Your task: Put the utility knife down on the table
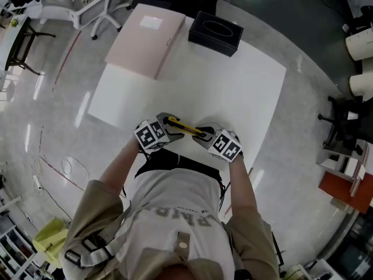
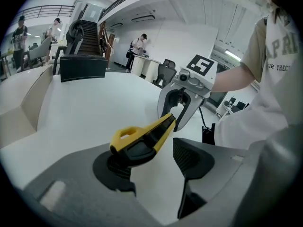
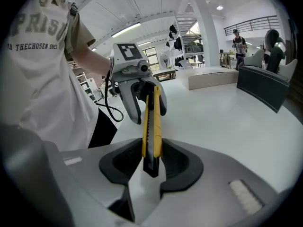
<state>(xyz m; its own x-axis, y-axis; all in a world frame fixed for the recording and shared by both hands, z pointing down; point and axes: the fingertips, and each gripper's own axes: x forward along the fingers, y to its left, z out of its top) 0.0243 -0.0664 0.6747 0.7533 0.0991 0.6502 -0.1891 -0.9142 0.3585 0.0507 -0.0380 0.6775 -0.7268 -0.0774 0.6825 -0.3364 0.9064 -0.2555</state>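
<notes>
**Yellow knife held over the table's near edge**

Yellow and black, the utility knife (image 1: pixel 185 128) is carried crosswise over the near edge of the white table (image 1: pixel 245 86) and appears to be clear of the top, so the set-down is judged not yet done. At its left end the left gripper (image 2: pixel 152 161) is set with jaws apart. The knife's end is laid against one pad while the other pad is kept off it, so this end is only steadied. At the right end the right gripper (image 3: pixel 151 157) is clamped on the knife's body, with both pads pressed to its flat sides, so the weight is borne there. A beige flat box (image 1: pixel 148 37) and a black box (image 1: pixel 215 32) are left at the far edge, well apart from the knife.
</notes>
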